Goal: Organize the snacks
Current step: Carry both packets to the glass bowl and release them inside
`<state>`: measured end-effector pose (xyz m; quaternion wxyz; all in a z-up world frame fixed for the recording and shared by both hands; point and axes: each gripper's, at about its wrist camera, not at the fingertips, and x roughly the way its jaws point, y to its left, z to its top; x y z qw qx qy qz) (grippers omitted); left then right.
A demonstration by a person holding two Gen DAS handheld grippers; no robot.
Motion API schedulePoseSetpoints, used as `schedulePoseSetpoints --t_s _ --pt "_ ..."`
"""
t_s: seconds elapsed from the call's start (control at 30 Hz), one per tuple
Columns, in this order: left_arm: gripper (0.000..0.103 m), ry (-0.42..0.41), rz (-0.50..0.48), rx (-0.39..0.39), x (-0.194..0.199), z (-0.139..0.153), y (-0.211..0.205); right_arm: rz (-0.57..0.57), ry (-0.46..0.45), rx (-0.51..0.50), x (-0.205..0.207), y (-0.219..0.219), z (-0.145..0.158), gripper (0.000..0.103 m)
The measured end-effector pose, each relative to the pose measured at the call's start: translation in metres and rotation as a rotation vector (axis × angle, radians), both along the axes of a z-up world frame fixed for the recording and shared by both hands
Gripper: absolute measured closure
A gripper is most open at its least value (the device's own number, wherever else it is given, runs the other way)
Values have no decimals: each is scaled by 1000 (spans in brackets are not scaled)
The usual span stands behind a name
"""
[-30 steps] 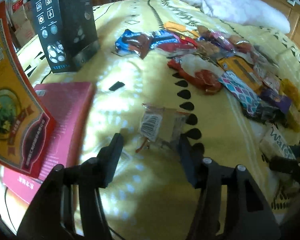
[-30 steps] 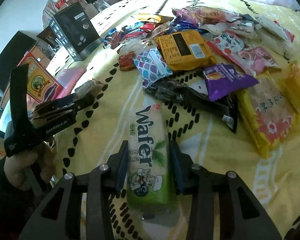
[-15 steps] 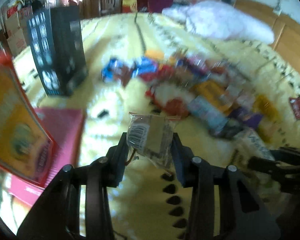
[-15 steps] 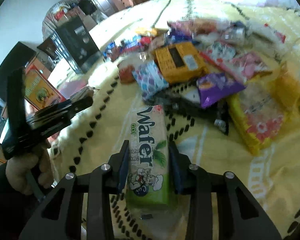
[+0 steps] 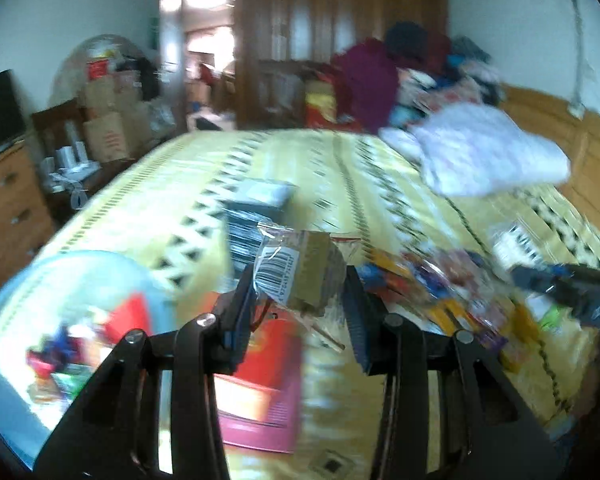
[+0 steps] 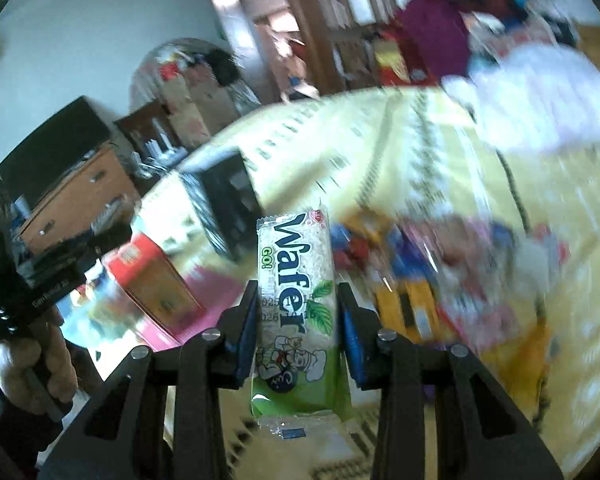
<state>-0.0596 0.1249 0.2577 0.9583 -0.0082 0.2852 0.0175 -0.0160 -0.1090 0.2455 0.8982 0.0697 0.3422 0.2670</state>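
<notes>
From the left wrist, the left gripper (image 5: 300, 300) pinches a clear snack packet (image 5: 296, 276) above the yellow bedspread (image 5: 172, 208); a blurred pale blue basket (image 5: 16, 304), I think, sits lower left. From the right wrist, the right gripper (image 6: 298, 320) clamps a green wafer pack (image 6: 296, 304) clear of the bed.

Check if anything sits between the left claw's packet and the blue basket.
Nothing visible does. The packet, pinched in the left claw, is up off the bed, and the blue basket lies open at lower left.
</notes>
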Motion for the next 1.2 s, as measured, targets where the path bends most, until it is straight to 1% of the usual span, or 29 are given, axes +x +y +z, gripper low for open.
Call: schedulePoseSetpoints --t_s 0.07,0.1,0.2,0.3,0.43,0.5,0.57,0.7,0.9,1.0,1.2 --pt "61 -18 71 -4 -5 14 37 44 -32 13 5 23 23 63" --pt "61 -22 94 -8 -5 16 48 73 -49 18 8 39 36 63" --pt "61 -43 194 -17 -11 29 98 174 -82 43 16 95 69 63" --pt "61 -41 295 -30 -17 32 148 265 -104 36 18 152 90 63" --pt "61 -25 402 -61 -26 26 198 371 -111 23 12 222 102 63" --pt "61 -13 441 -76 -29 21 215 422 -100 23 11 257 104 63" --pt "61 4 478 -87 -31 14 233 459 -90 18 11 283 104 63" --pt "61 36 515 -87 -32 1 251 528 -65 8 8 335 102 63" --pt "61 67 525 -98 -33 -9 269 578 -24 -13 9 380 88 63" --pt "61 73 519 -102 -36 -9 276 592 -12 -29 9 395 81 63" --pt "61 76 516 -102 -35 -9 278 604 -2 -45 6 410 75 63"
